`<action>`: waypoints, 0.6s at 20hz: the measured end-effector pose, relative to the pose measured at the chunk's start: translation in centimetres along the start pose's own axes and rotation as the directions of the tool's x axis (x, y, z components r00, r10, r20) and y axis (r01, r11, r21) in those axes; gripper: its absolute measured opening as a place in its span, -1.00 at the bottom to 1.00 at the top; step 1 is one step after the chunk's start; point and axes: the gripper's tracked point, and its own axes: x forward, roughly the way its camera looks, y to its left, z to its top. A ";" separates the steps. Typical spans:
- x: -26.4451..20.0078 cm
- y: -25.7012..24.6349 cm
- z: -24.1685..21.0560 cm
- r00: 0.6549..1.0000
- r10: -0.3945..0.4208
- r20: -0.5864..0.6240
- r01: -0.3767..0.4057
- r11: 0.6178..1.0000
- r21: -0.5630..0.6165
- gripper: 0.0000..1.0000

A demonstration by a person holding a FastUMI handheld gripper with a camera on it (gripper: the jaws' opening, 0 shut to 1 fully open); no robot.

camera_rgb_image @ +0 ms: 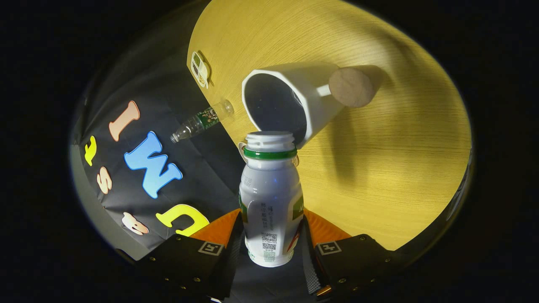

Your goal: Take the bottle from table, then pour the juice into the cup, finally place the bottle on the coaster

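Gripper view. The gripper (271, 244) is clenched on the bottle (271, 198): one finger presses each side of the lower body, and the bottle stands out between them, mouth pointing away.

The bottle is white with a green ring under an open, threaded white neck. Its mouth sits right at the near rim of the cup (290, 99), overlapping it in the picture; whether the two touch cannot be told.

The cup is white, with a dark interior, and its open mouth faces the bottle. It stands on the desk (400, 168), a yellow wood-grain surface, not far from the desk's edge that runs along the dark cloth wall.

The coaster (351, 87), a round brownish disc, lies just beyond the cup on its far side, partly overlapping the cup's wall in the picture.

Open room: the broad stretch of desk to the right of the cup and bottle carries nothing down to its near edge.

At the wall-side edge of the desk a clear plastic bottle (201, 120) with a green label lies across the edge, cap end out over the cloth. Further along the same edge sits a small white tray (200, 68) with compartments.

Labels: the held bottle carries small printed text, two code squares and green patches; none of it can be read. Each finger block bears a square marker.
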 end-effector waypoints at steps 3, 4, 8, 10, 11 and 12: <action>0.0 -0.5 0.1 1.000 -0.007 0.014 0.008 0.999 -0.051 0.31; 0.0 -0.6 0.2 1.000 -0.008 0.018 0.009 0.997 -0.074 0.31; 0.4 -1.4 0.5 0.999 -0.015 0.036 0.021 0.987 -0.159 0.31; 0.6 -1.8 0.5 0.999 -0.016 0.043 0.024 0.979 -0.203 0.31; 0.7 -2.0 0.6 0.999 -0.014 0.052 0.026 0.973 -0.230 0.31; 0.7 -2.3 0.7 0.998 -0.019 0.061 0.034 0.965 -0.258 0.31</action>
